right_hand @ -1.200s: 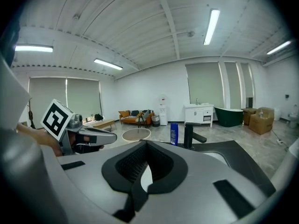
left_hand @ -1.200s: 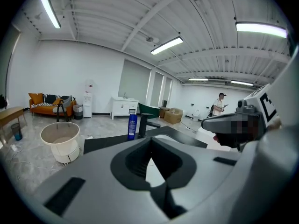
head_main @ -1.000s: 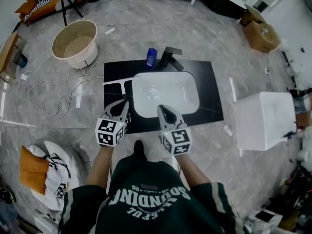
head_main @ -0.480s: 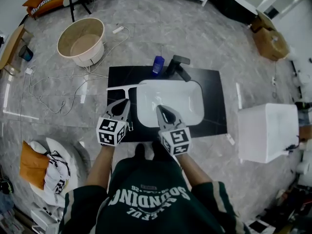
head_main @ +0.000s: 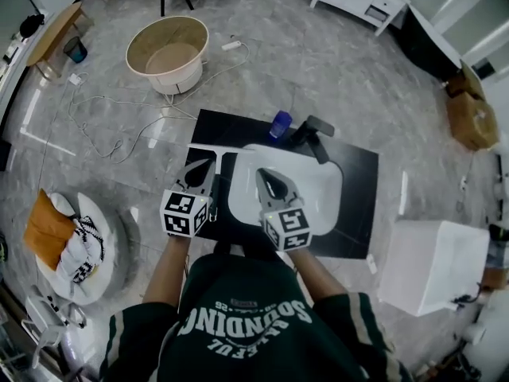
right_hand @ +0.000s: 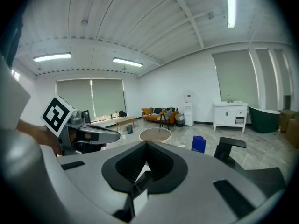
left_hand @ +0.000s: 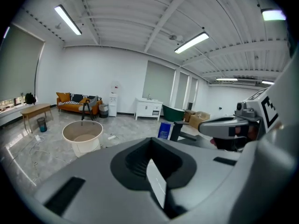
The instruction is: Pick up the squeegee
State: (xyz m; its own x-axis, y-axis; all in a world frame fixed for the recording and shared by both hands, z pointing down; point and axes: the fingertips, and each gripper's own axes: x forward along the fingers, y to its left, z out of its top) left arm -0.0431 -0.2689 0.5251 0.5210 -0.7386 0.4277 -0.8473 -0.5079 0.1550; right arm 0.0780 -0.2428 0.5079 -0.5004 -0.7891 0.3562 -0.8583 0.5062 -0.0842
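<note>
The squeegee (head_main: 205, 150) is a thin white T-shaped tool. It lies on the black countertop (head_main: 358, 189) just left of the white sink (head_main: 318, 185). Part of it is hidden behind my left gripper (head_main: 202, 166), which hovers right above it with its jaws shut and empty. My right gripper (head_main: 262, 173) is over the sink's near left part, also shut and empty. In the left gripper view, the left gripper (left_hand: 149, 149) points past the counter. The right gripper (right_hand: 145, 147) likewise looks level across the room, and the squeegee shows in neither gripper view.
A blue bottle (head_main: 280, 124) and a black faucet (head_main: 316, 134) stand at the sink's far edge. On the floor are a round beige tub (head_main: 169, 54), loose white cables (head_main: 103, 110), a white box (head_main: 433, 265) to the right and a cushion pile (head_main: 67, 241) to the left.
The head view has swung, so the counter and sink sit lower and nearer. Both grippers have moved forward over the counter; the left one now overlaps the squeegee. Both stay shut.
</note>
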